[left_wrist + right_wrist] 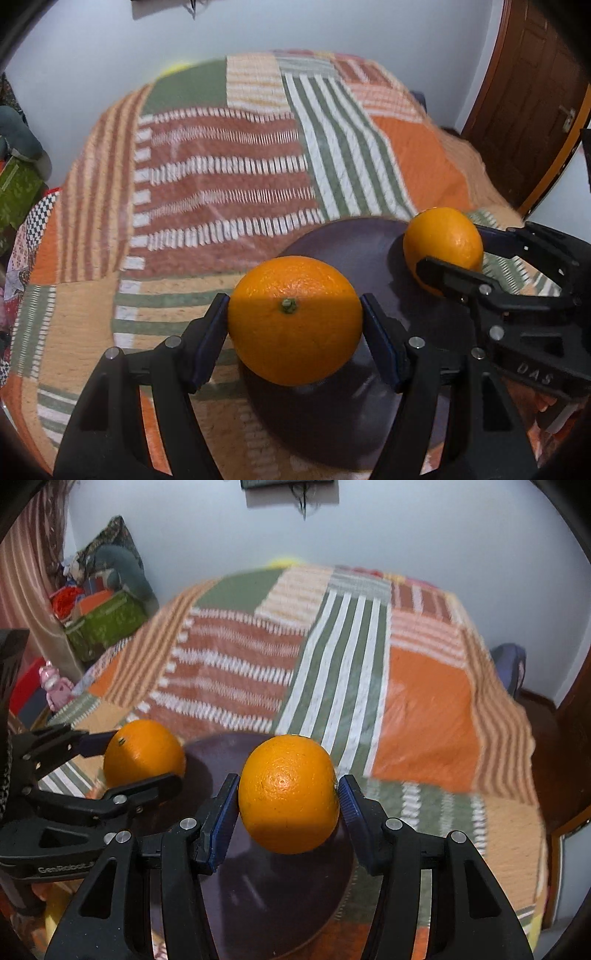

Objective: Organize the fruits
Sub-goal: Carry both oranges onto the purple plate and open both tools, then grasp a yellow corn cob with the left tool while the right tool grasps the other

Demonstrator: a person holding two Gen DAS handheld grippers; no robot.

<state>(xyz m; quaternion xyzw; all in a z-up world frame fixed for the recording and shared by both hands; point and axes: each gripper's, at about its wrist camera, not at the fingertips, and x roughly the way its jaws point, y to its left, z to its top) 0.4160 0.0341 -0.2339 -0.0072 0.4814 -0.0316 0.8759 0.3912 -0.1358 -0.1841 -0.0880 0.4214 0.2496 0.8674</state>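
Left wrist, orange (294,320) clamped, plate (343,240) below

Patchwork blanket (229,177), wooden door (532,110), green box (107,624)

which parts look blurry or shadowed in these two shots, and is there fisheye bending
Left wrist view: the patchwork blanket is smeared, the held orange sharp, its lower part in shadow below a hard line; the door frame bows. Right wrist view: blanket streaked toward the right edge, the right gripper's orange crisp with a small glare spot and shaded underside; dark corners in both.
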